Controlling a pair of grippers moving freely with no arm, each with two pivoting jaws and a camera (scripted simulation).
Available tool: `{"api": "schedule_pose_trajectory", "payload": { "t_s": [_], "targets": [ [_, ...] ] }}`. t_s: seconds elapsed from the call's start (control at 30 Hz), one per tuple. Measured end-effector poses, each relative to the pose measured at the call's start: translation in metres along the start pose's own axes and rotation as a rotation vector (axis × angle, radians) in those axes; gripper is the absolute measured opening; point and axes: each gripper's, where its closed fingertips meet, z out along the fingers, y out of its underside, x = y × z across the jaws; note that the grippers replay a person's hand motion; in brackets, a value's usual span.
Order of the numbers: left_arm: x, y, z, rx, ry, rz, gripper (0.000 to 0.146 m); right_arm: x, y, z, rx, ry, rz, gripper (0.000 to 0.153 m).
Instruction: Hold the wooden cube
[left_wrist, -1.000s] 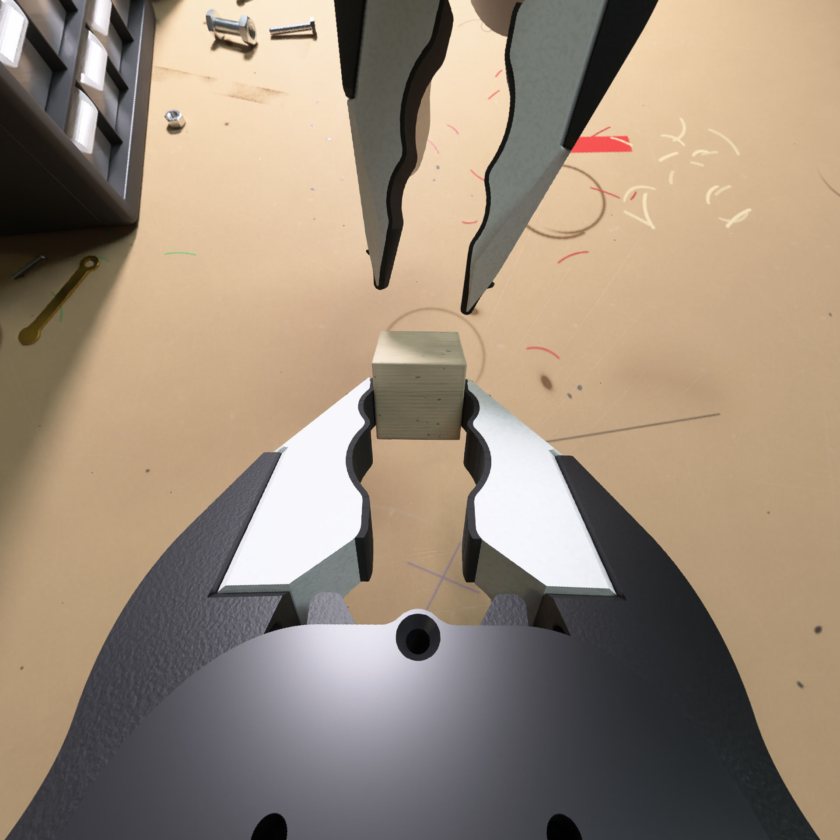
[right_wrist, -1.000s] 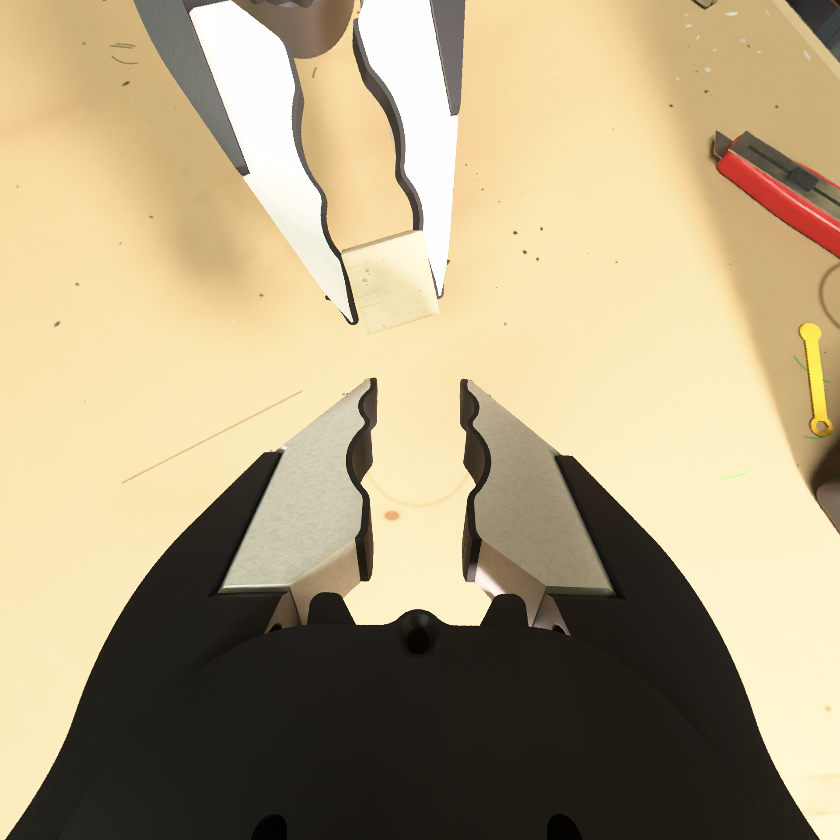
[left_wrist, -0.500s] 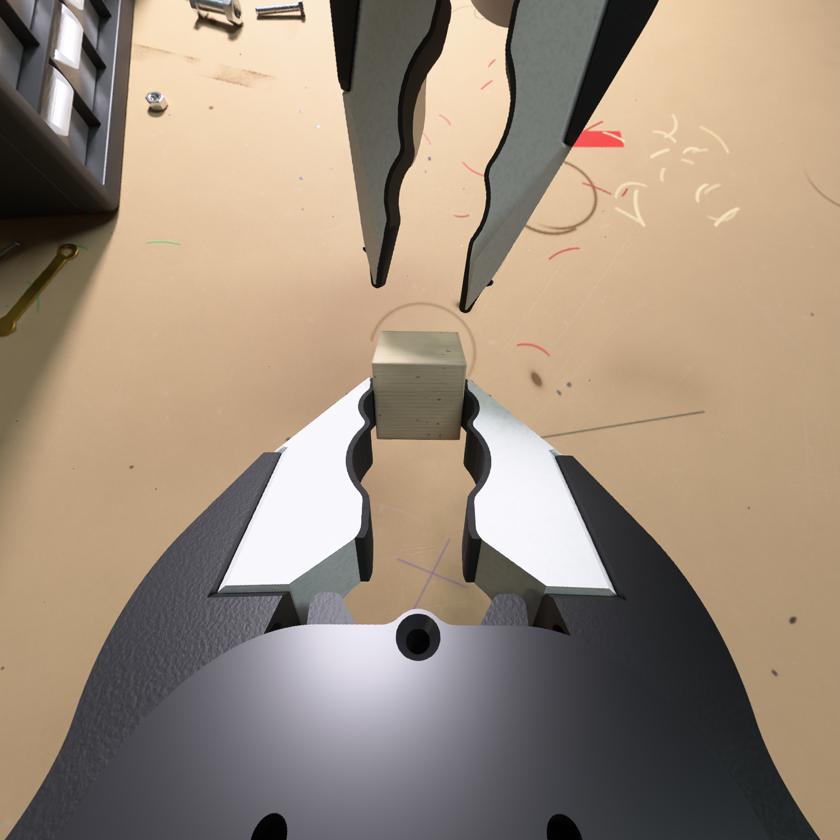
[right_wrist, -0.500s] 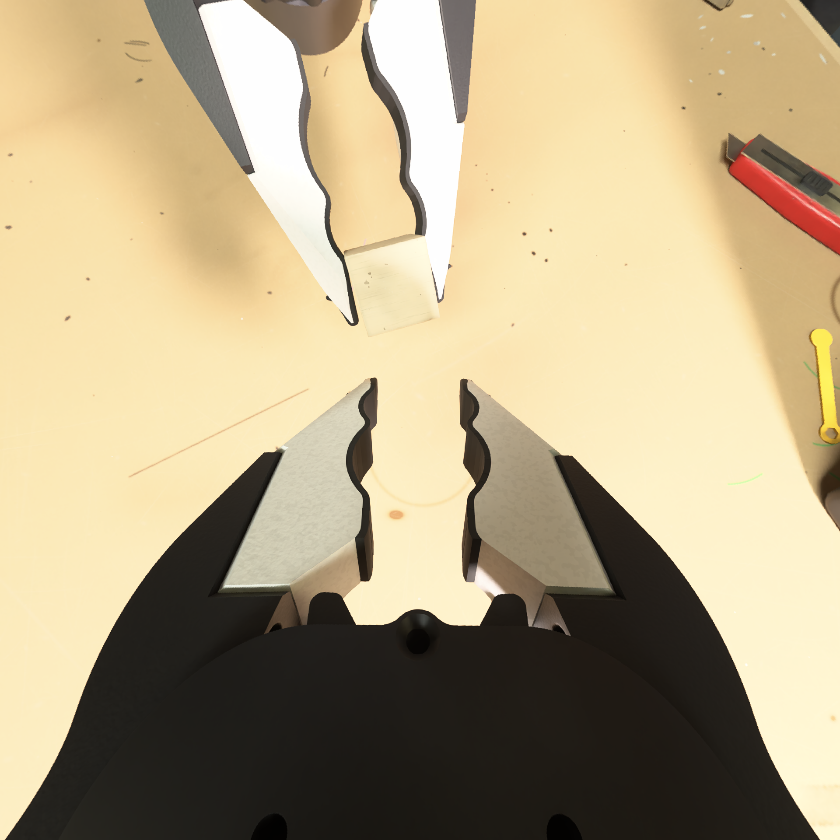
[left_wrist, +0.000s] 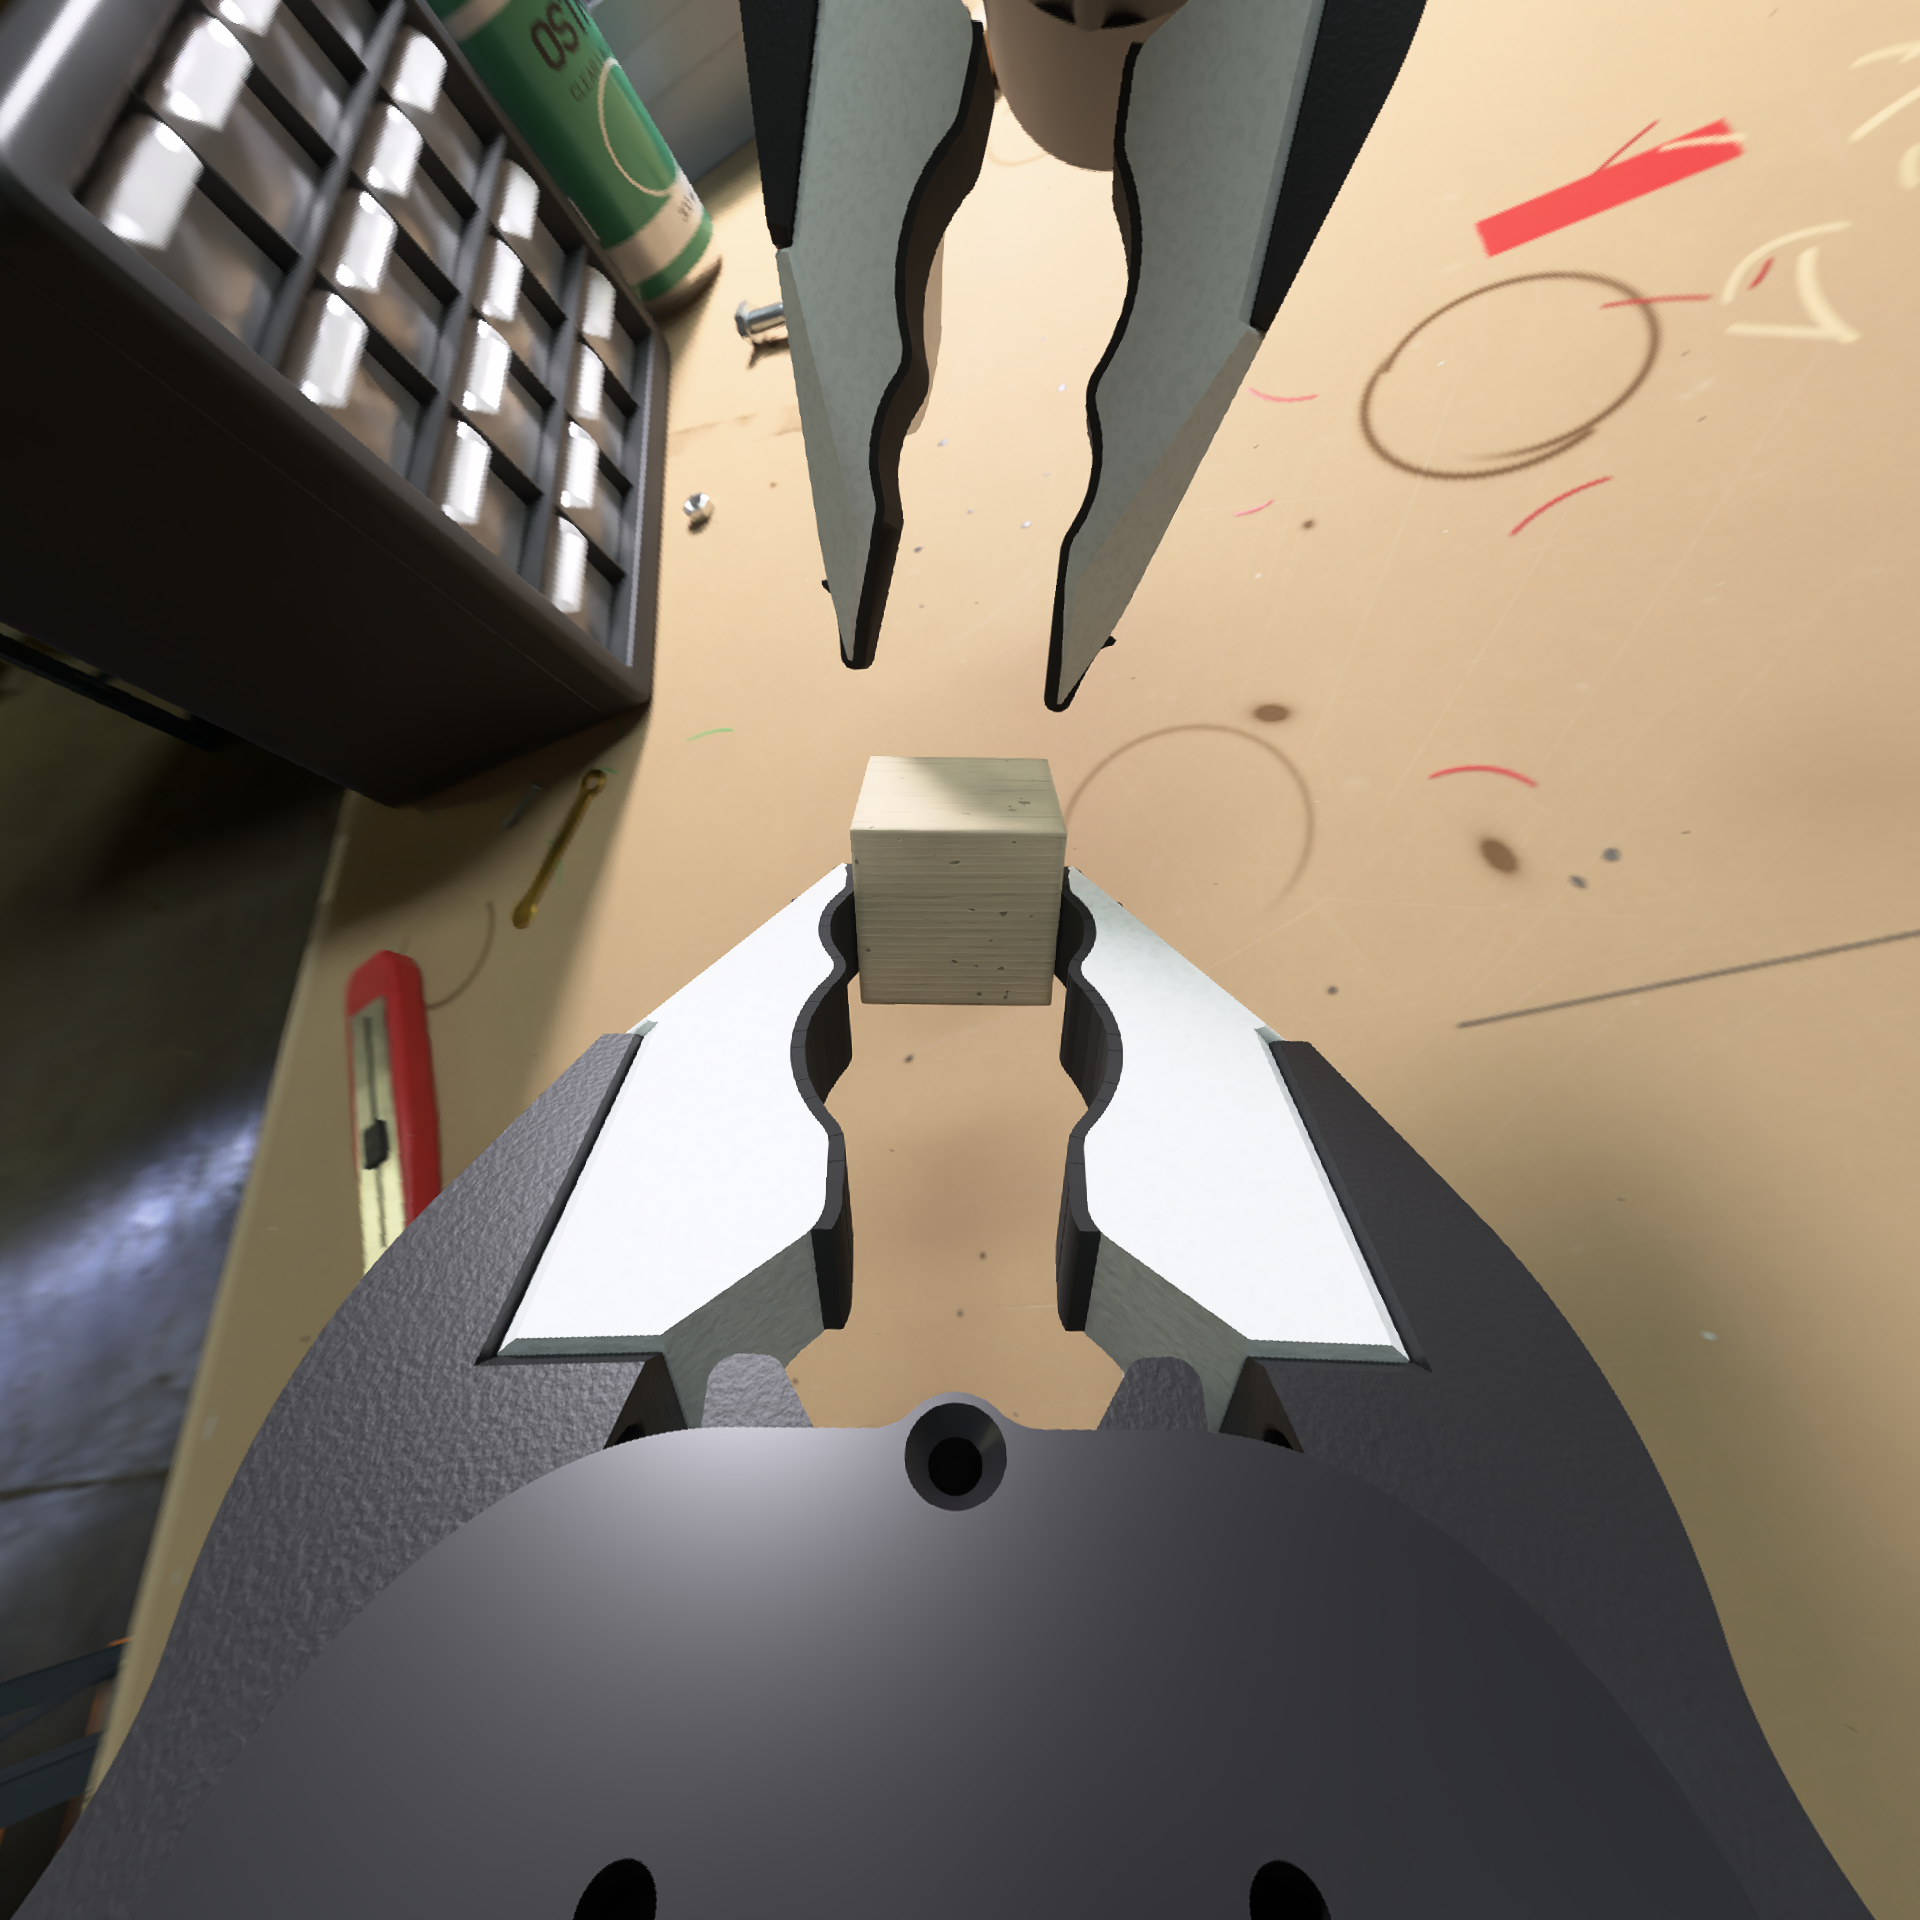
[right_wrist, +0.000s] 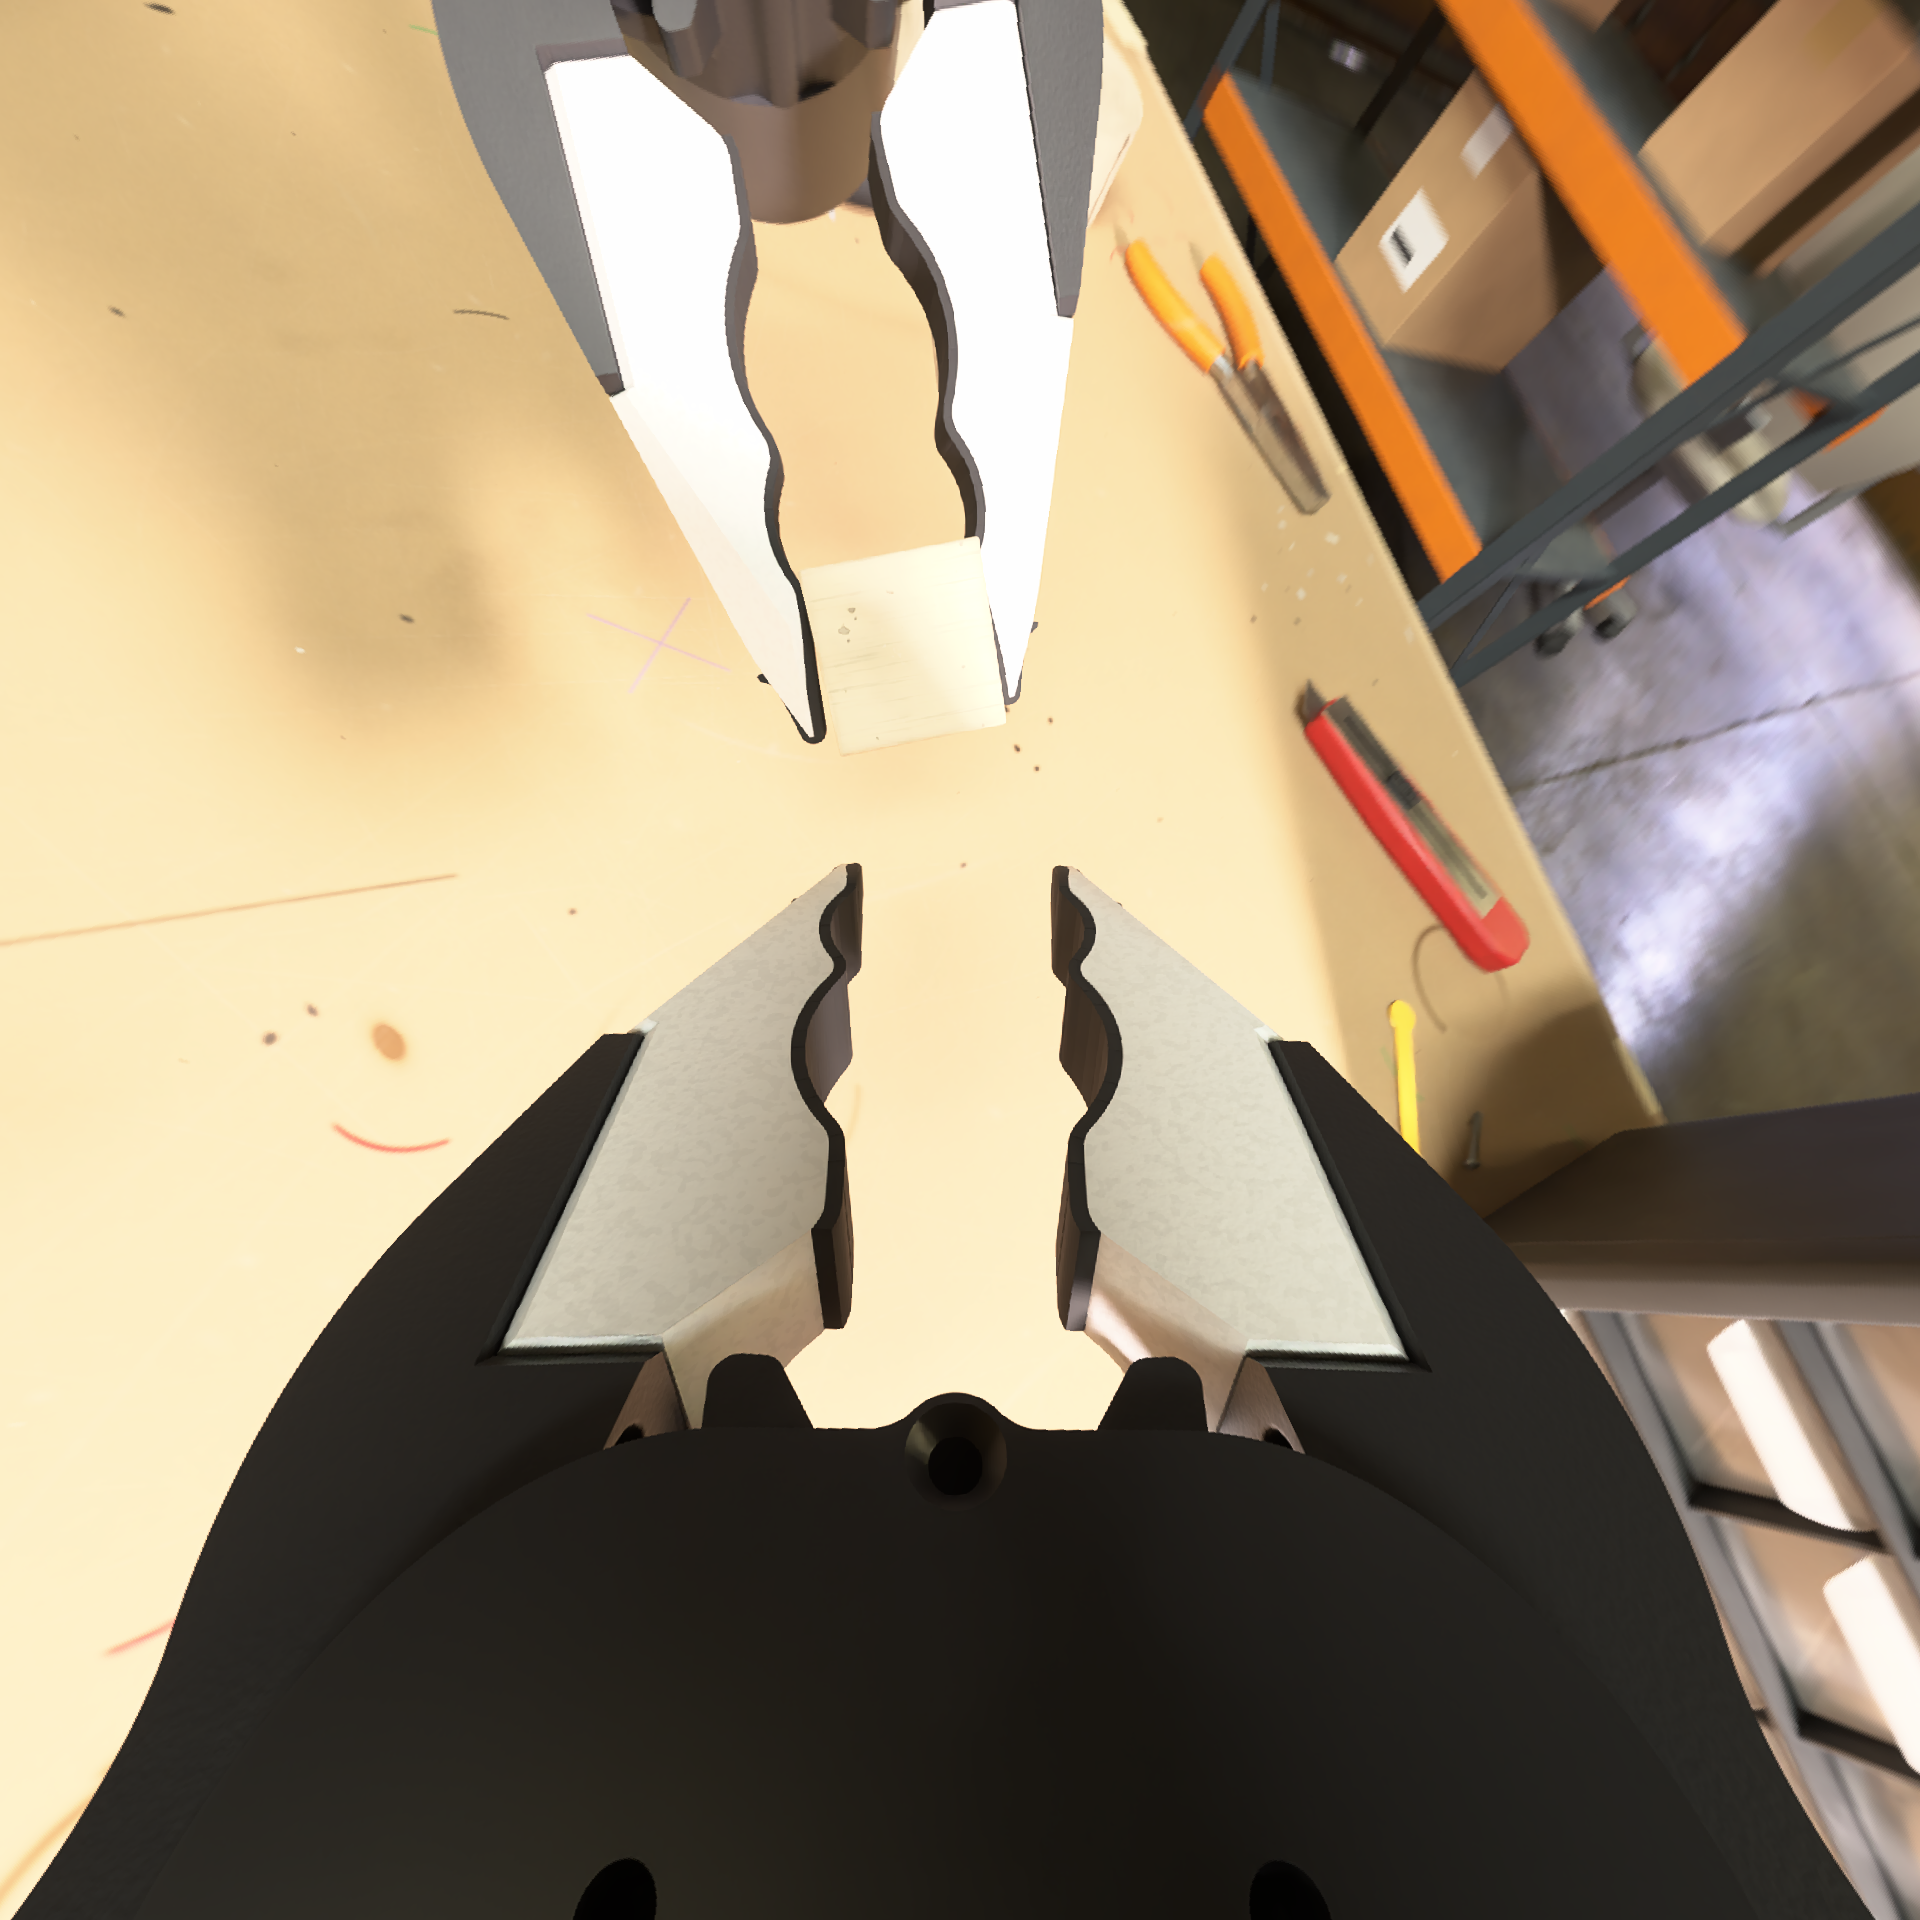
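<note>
Wooden cube (left_wrist: 956, 914): pale, fine horizontal grain, small dark specks, clamped between left gripper (left_wrist: 956, 883) tips above tabletop (left_wrist: 1558, 1091). Right gripper (right_wrist: 956, 883) parted, empty, facing cube.

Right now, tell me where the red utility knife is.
The red utility knife lies near the workbench edge, right of the wooden cube in the right wrist view, beside a yellow wrench.
</note>
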Motion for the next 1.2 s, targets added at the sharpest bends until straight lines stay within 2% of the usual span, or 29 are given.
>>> {"api": "schedule_pose_trajectory", "payload": {
  "t_s": [0.23, 0.37, 0.7, 0.9, 1.2],
  "targets": [
    [-0.005, 0.007, 0.009, -0.039, -0.139, 0.172, 0.036, 0.004, 0.01, 0.005, 0.061, 0.093, -0.192, 0.036],
    [-0.007, 0.015, 0.015, -0.058, -0.171, 0.199, 0.036, 0.006, 0.019, 0.013, 0.057, 0.123, -0.245, 0.036],
    [-0.005, 0.033, 0.029, -0.099, -0.138, 0.123, 0.036, 0.006, 0.04, 0.034, 0.026, 0.079, -0.11, 0.039],
    [-0.004, 0.036, 0.03, -0.089, -0.106, 0.059, 0.036, 0.004, 0.041, 0.037, 0.025, 0.061, -0.016, 0.038],
    [-0.002, 0.036, 0.031, -0.092, -0.106, 0.065, 0.036, 0.002, 0.042, 0.036, 0.002, 0.082, 0.002, 0.036]
  ]
}}
